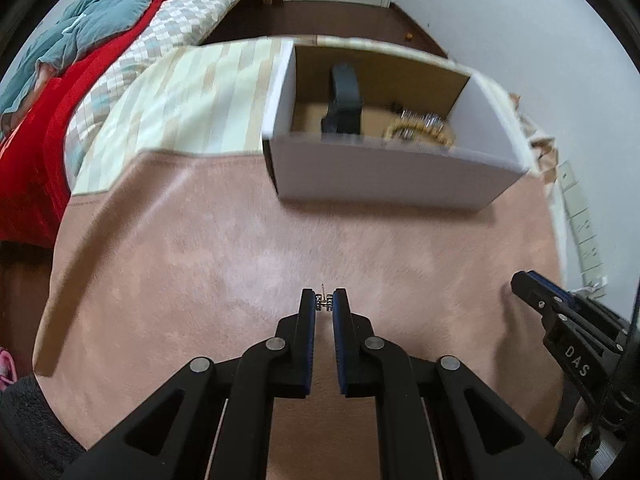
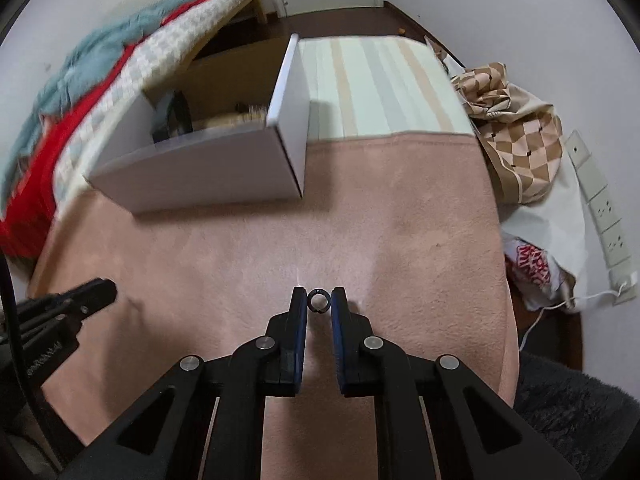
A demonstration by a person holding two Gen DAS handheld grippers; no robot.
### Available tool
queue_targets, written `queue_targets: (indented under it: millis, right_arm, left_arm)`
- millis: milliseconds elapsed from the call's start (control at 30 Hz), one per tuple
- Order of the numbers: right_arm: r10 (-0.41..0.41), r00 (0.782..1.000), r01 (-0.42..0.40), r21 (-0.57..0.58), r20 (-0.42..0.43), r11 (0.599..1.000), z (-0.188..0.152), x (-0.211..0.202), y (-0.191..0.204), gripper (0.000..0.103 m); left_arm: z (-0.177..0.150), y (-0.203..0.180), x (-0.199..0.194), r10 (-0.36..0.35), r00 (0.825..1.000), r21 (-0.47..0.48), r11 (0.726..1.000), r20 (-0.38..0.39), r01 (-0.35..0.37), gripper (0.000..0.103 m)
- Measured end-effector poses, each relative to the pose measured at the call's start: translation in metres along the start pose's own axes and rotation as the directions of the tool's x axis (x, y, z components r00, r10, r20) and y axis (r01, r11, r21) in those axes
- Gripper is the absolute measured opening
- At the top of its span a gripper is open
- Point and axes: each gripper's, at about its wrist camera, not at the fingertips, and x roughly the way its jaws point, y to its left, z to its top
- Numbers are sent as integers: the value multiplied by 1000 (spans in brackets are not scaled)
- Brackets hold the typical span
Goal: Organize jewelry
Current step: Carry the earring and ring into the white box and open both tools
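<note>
My left gripper [image 1: 324,303] is shut on a small beaded earring [image 1: 323,303] with a thin post, held at its tips above the pink cloth [image 1: 240,256]. My right gripper [image 2: 319,301] holds a small dark ring [image 2: 318,301] between its pads, also over the pink cloth [image 2: 400,216]. Ahead stands an open white cardboard box [image 1: 384,176]; inside lie a dark band [image 1: 344,96] and a gold beaded bracelet [image 1: 420,128]. In the right wrist view the same box [image 2: 200,172] sits at the upper left. Each gripper shows at the edge of the other's view: the right gripper [image 1: 532,286], the left gripper [image 2: 100,288].
A striped mat [image 1: 200,92] lies under the cloth and the box. A bed with red and teal bedding [image 1: 80,40] runs along the left. A checked cloth bag [image 2: 516,136] and a power strip [image 2: 600,200] lie by the right wall.
</note>
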Motion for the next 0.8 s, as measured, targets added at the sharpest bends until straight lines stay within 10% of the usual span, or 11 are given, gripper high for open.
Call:
queue_targets:
  millis: [267, 633, 733, 800]
  right_arm:
    - [191, 979, -192, 15, 69, 981, 76, -35, 21, 12]
    - [224, 970, -224, 7, -93, 974, 140, 34, 40, 14]
    - [239, 966, -237, 32, -93, 971, 144, 35, 34, 30]
    - [243, 967, -241, 41, -81, 970, 146, 29, 29, 36]
  left_arm:
    - [72, -2, -39, -110, 990, -21, 994, 83, 112, 6]
    - [133, 18, 3, -73, 997, -56, 996, -17, 72, 10]
    - [136, 22, 0, -46, 999, -67, 997, 4, 46, 26]
    - [136, 23, -4, -23, 1000, -69, 997, 21, 24, 74]
